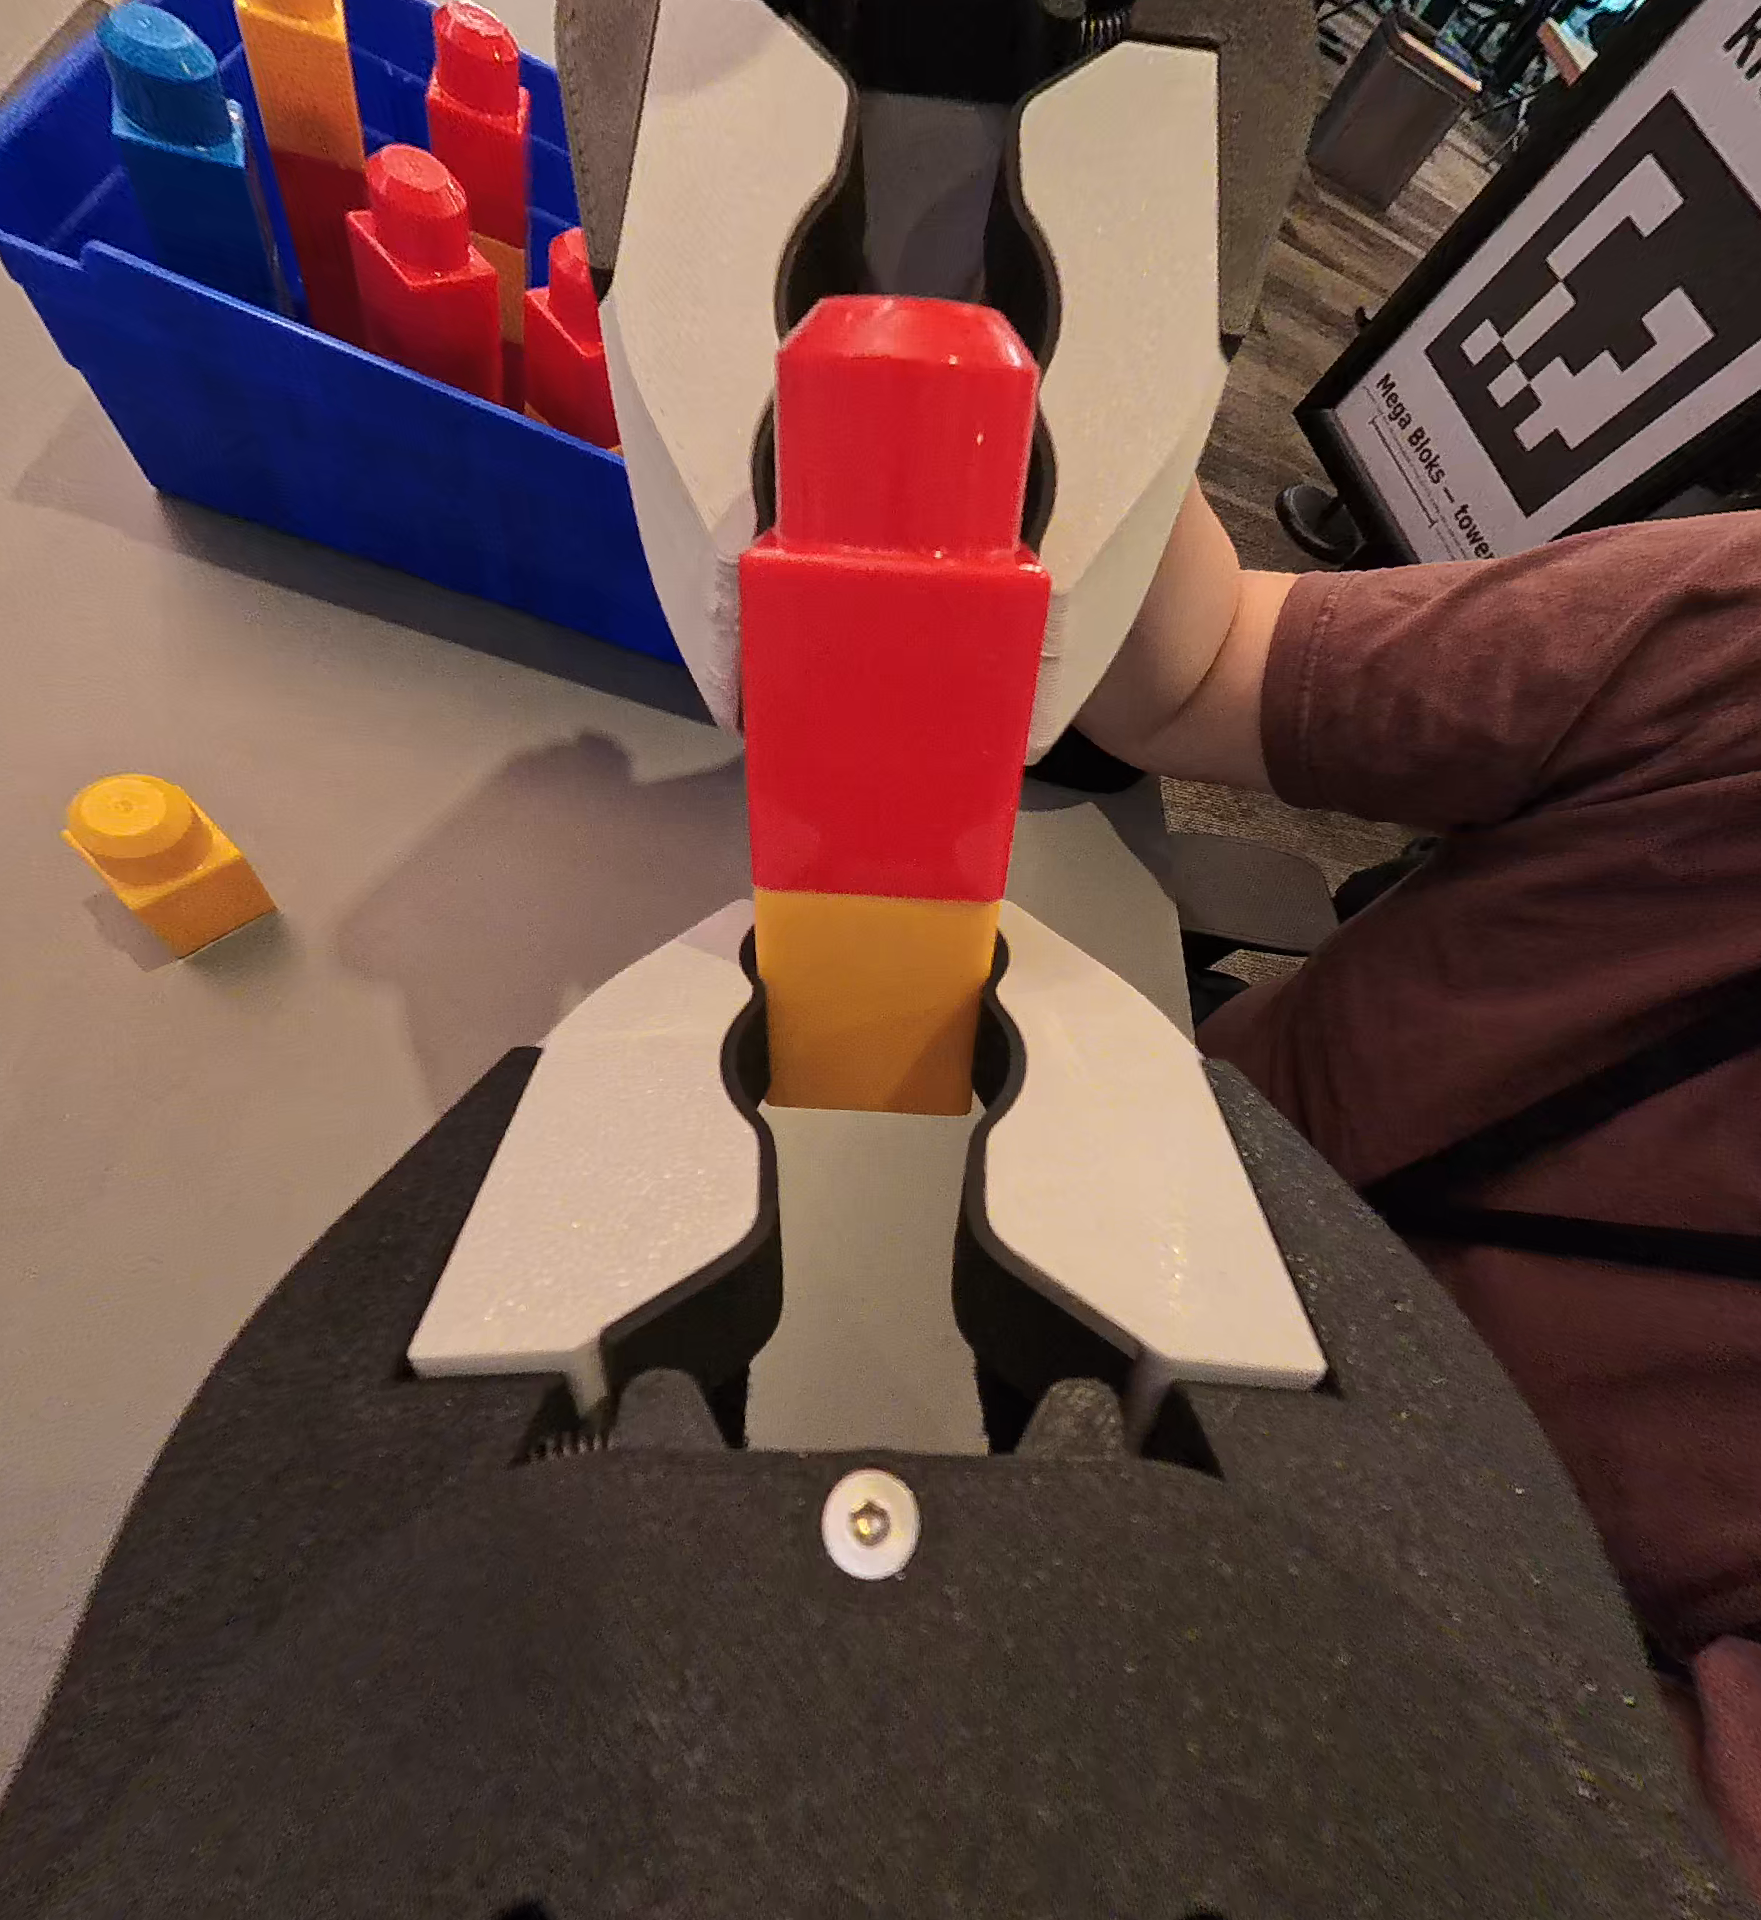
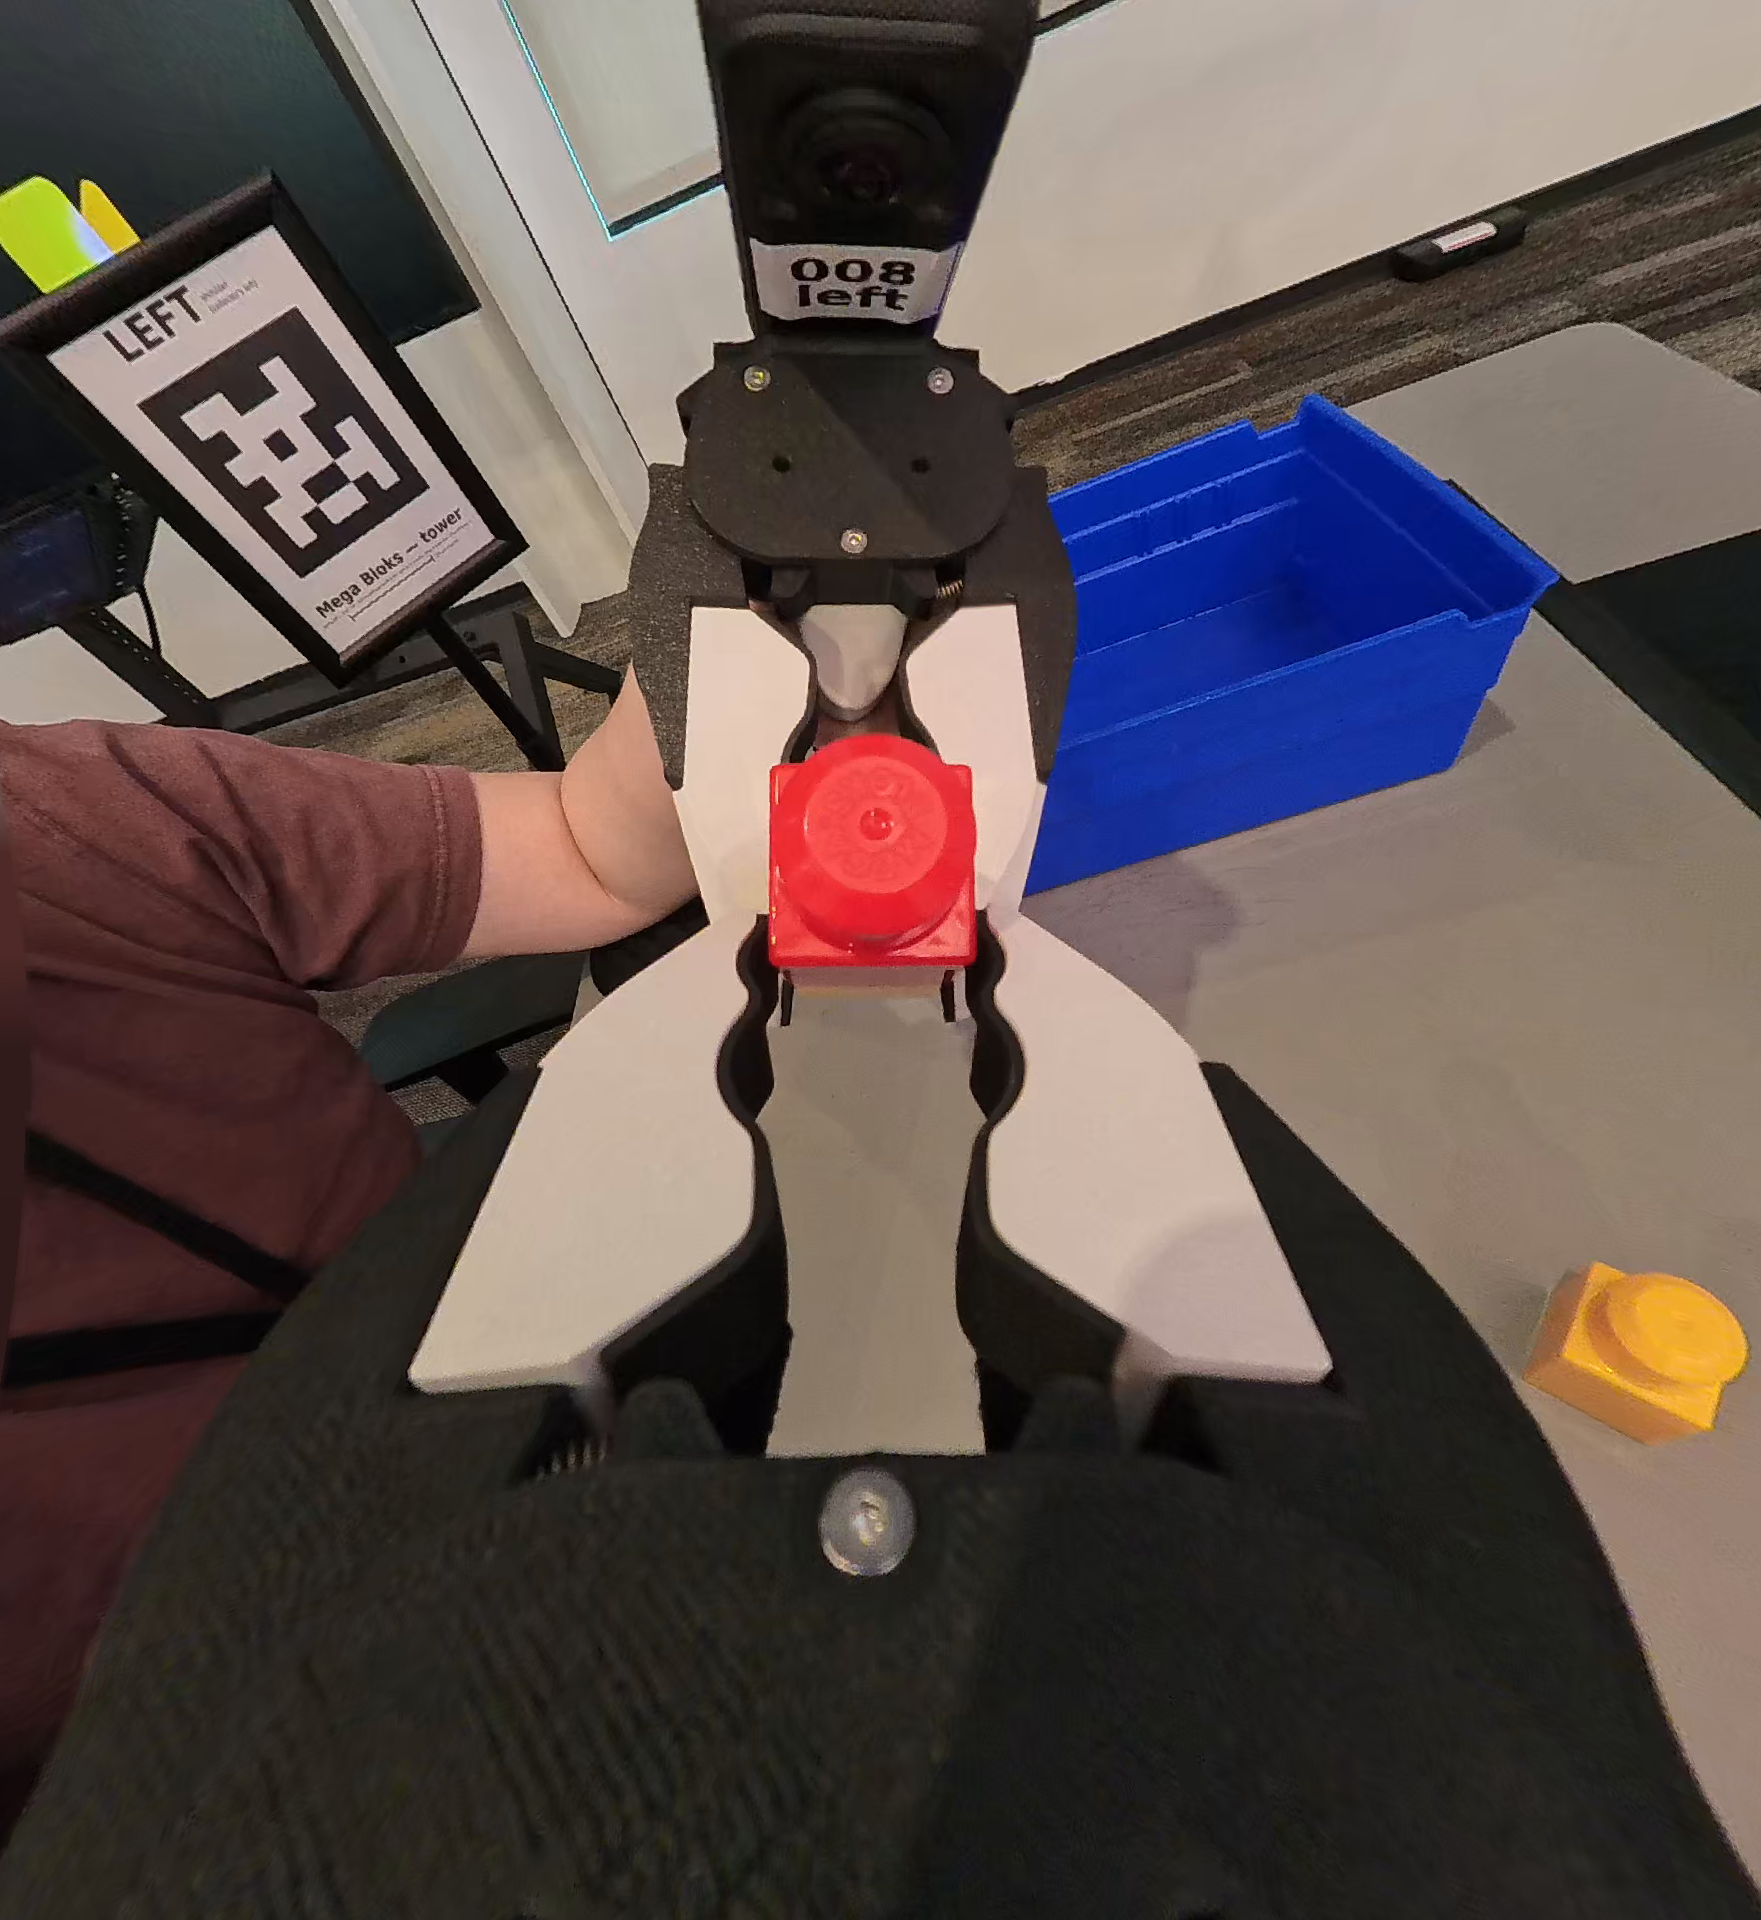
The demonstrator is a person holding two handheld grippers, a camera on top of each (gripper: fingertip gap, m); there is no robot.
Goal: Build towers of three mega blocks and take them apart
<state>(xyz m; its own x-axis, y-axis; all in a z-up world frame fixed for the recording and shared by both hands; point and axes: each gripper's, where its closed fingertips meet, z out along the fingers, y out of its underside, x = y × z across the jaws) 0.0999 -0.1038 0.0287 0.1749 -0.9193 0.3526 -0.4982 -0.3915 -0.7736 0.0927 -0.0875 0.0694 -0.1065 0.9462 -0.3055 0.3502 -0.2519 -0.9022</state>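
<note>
Left wrist view: bare table (image 1: 356, 665) between blue bin (image 1: 356, 436) and loose yellow block (image 1: 164, 862). Left tongs (image 1: 871, 997) clamped on tower's yellow block (image 1: 871, 997); right tongs (image 1: 891, 644) clamped on red block (image 1: 891, 717), beside bin.

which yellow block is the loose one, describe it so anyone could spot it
Start at the grey table, near the blue bin. The loose yellow block sits alone on the bare tabletop. Unlike the other blocks, it is neither in the bin nor joined to another block.
</note>
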